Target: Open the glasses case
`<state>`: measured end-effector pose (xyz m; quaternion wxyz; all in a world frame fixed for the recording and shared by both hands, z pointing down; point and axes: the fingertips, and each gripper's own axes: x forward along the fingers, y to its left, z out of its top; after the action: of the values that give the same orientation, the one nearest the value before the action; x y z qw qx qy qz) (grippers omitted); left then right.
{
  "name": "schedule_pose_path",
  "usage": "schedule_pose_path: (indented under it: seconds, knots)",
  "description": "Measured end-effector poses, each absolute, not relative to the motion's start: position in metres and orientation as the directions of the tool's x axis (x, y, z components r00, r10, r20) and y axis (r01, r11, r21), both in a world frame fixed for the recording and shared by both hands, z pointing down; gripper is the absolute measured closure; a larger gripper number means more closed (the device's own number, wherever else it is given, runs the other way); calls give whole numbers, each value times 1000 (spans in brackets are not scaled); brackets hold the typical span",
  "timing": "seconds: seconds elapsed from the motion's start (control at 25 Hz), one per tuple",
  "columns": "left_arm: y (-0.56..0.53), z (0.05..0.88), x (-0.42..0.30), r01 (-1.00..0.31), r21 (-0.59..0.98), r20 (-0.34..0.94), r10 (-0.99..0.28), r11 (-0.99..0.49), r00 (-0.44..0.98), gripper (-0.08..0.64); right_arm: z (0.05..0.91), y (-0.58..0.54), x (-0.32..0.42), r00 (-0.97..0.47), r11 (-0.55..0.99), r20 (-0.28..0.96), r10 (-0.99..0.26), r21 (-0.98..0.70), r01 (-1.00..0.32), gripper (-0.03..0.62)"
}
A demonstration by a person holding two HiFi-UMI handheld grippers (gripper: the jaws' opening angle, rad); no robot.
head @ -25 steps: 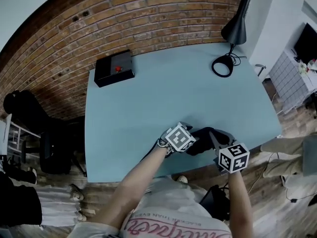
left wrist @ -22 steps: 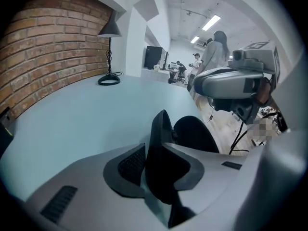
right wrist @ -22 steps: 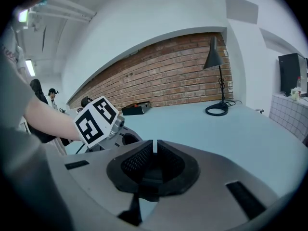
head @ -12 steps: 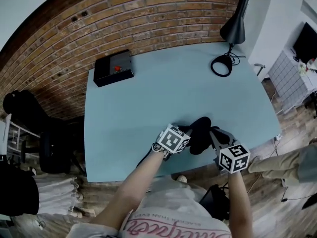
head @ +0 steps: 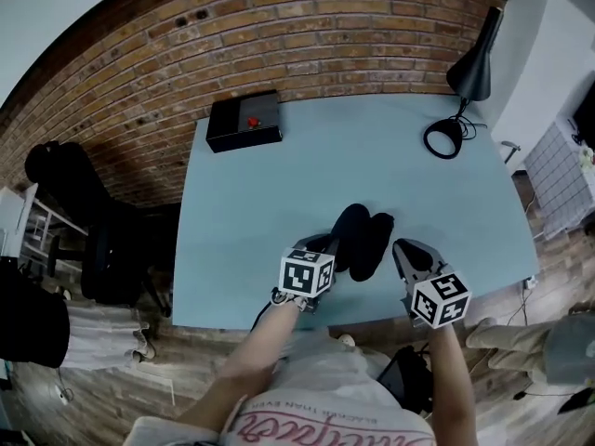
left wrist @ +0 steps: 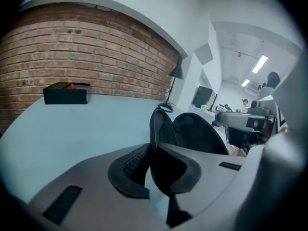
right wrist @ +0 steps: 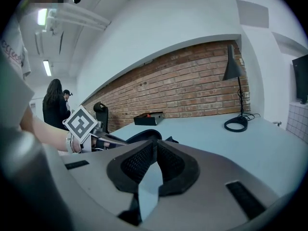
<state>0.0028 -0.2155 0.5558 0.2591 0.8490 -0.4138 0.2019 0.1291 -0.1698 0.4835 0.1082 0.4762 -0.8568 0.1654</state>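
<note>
Easing lid [left wrist: 155, 121] back | glasses case [head: 361, 240] splayed open near table [head: 242, 203] front edge | left gripper [left wrist: 152, 153] clenched on lid rim | right gripper [right wrist: 155, 148] closed, empty | base to be steadied, lid lowered gently

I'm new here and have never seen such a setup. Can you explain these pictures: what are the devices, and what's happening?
A person holds a two-jaw gripper in each hand. The overhead picture comes from a camera on their head, looking down; the other two come from cameras riding on each gripper. On the blue table are a black box, a lamp and a black glasses case, already open. The left gripper pinches the case's rim; the right gripper is shut, empty it seems.
</note>
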Motion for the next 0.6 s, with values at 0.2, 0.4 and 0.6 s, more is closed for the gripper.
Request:
schedule_pose_path:
  seconds: [0.2,0.4,0.6]
  knots:
    - [-227,509,-17,-825,214,439,-703,-523,559,523,444,-184,114,-520,508,254,-816,-116,-854,572]
    - [-235,451,-24,-829,166,295,-775,-534,559,523,391,-192,102,-505,502,130,-854,-57,-863,572]
    - [-237,393,-27,-831,116,144,-818,-545,556,523,342,-190,98,-498,498,16,-867,5,-867,572]
